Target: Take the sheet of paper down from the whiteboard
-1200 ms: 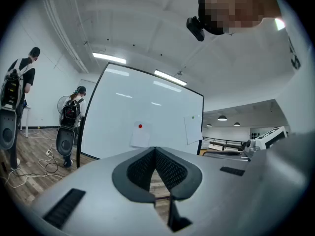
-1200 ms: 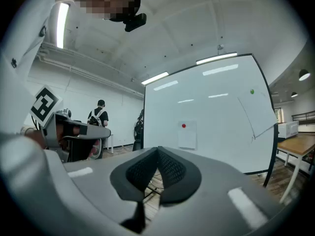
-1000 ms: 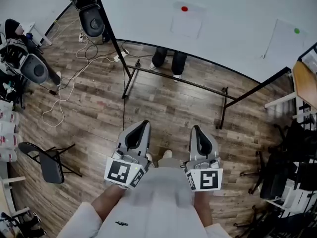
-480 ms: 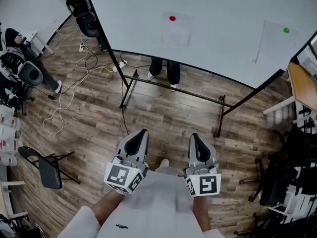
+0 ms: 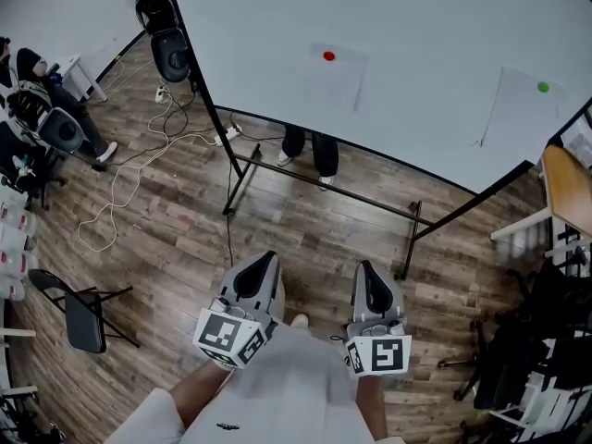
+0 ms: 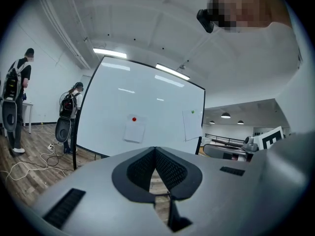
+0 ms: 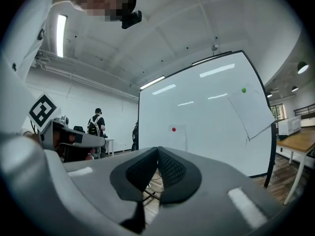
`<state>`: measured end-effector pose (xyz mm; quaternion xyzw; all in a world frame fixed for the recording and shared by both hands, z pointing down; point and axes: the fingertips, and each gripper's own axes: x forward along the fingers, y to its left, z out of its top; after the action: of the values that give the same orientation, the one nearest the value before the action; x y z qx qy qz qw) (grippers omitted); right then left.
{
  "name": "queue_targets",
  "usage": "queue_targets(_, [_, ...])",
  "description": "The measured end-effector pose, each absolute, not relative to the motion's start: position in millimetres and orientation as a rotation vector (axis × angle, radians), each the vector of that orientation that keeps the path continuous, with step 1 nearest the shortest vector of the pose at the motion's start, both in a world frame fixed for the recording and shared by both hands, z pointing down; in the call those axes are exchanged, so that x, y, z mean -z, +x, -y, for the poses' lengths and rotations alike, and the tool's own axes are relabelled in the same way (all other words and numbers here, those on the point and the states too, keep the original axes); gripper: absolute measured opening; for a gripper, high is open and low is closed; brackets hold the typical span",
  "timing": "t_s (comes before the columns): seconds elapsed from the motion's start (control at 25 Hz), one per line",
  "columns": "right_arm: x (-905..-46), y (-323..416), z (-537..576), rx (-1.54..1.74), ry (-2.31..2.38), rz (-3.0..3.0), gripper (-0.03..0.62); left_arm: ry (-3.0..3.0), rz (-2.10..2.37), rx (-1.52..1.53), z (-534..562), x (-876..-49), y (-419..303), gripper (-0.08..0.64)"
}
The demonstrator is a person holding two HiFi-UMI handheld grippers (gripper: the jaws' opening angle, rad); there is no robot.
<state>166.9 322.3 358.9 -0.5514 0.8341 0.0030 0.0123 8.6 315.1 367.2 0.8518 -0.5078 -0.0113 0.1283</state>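
**Q:** What are the two tools doing?

**A:** The left tool [image 5: 265, 259] is clenched, its ribbed pads pressed together with nothing between them. The right tool [image 5: 366, 268] is clenched and empty too. They sit side by side, close to the person's body, each with a marker cube [image 5: 229, 331] at its back end.

**Q:** How are the hands held?

**A:** Both forearms [image 5: 199, 388] reach forward from the bottom of the head view. The tools point about level, straight towards the whiteboard [image 5: 425, 35].

**Q:** Where is the paper?

**A:** A sheet of paper [image 5: 333, 80] hangs near the middle of the whiteboard, pinned at its top by a red magnet [image 5: 328, 56]. It is well apart from both tools. A second sheet [image 5: 511, 114] hangs further right under a green magnet [image 5: 543, 87].

**Q:** What lies between the tools and the board?

**A:** Bare wood floor [image 5: 305, 225], then the board's black stand [image 5: 324, 160] with its crossbar and splayed legs. A person's legs [image 5: 310, 146] show under the board's lower edge.

**Q:** And around that?

**A:** Loose cables [image 5: 139, 151] trail over the floor at the left, near a folding chair [image 5: 79, 308]. A wooden counter [image 5: 569, 174] stands at the right edge, just beside the board's corner. Two people with backpacks stand at the left.
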Motion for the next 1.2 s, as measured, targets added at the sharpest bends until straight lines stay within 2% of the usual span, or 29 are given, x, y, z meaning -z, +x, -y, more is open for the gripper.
queue_targets(1.2, [-327, 96, 18, -0.078, -1.871, -2.520, 0.011, 2.549, 1.221, 0.106, 40, -352, -54, 0.006])
